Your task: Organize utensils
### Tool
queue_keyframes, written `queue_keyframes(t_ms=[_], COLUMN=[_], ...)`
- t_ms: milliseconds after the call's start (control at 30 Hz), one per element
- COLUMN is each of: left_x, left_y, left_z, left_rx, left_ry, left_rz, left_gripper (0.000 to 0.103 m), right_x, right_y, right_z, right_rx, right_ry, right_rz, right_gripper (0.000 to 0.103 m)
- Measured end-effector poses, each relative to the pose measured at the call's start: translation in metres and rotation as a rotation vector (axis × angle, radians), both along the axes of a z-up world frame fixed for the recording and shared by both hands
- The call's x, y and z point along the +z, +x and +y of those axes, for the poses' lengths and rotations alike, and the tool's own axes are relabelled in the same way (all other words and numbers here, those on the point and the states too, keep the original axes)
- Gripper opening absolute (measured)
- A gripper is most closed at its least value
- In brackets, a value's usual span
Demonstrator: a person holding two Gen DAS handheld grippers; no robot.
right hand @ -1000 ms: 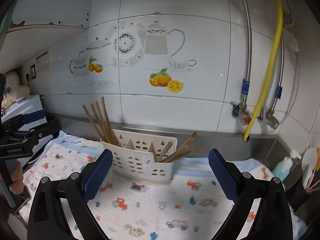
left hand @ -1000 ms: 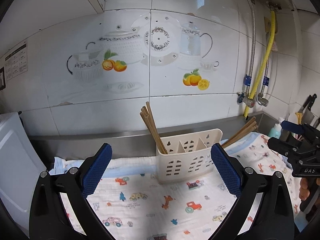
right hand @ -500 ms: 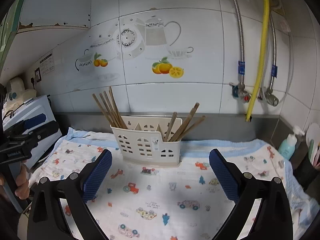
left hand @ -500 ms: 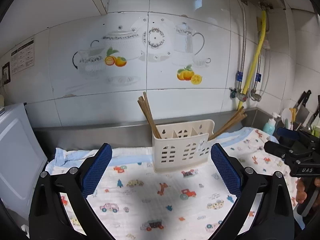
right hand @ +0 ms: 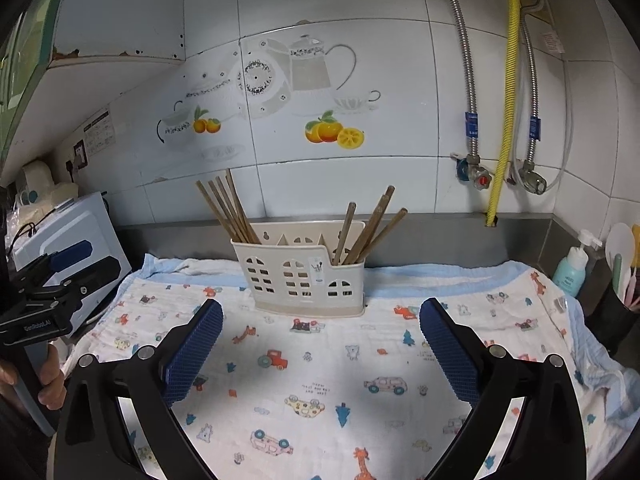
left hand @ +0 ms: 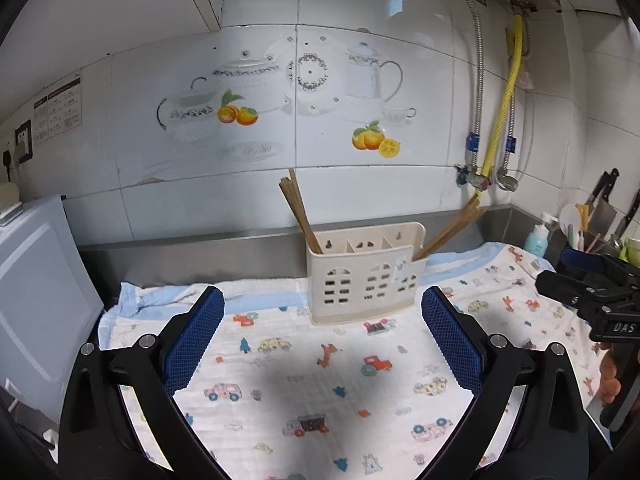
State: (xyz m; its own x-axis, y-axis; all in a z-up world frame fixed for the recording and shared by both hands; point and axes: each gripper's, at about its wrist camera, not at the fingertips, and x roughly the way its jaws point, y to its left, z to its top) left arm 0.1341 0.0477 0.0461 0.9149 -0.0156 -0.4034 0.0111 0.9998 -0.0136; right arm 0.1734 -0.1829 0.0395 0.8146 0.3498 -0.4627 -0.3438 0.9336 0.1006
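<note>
Two bundles of chopsticks (right hand: 230, 210) (right hand: 370, 226) stand in the end slots of the cream holder (right hand: 302, 276), middle slot empty, so sorting looks done. Holder sits on the printed cloth (right hand: 320, 380) by the wall. Left gripper (left hand: 322, 338) and right gripper (right hand: 320, 350) both wide, empty. Left gripper's body reads "GenRobot.AI".

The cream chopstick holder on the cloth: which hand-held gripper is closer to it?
Right, judging by how large it looms. The right hand-held gripper faces the cream chopstick holder head-on, open. The left hand-held gripper, also open, sits back, with the holder slightly to its right.
</note>
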Motion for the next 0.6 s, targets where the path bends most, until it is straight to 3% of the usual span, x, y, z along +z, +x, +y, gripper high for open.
queue_keyframes(t_ms=[600], left_x=[-0.018], left_y=[-0.049], left_z=[0.001], left_rx=[0.016], left_ry=[-0.029], left_rz=[0.039], left_gripper=[0.098], right_x=[-0.015], right_y=[-0.051], right_z=[0.001], right_rx=[-0.026], right_ry=[-0.032], right_rz=[0.008], right_gripper=[0.096])
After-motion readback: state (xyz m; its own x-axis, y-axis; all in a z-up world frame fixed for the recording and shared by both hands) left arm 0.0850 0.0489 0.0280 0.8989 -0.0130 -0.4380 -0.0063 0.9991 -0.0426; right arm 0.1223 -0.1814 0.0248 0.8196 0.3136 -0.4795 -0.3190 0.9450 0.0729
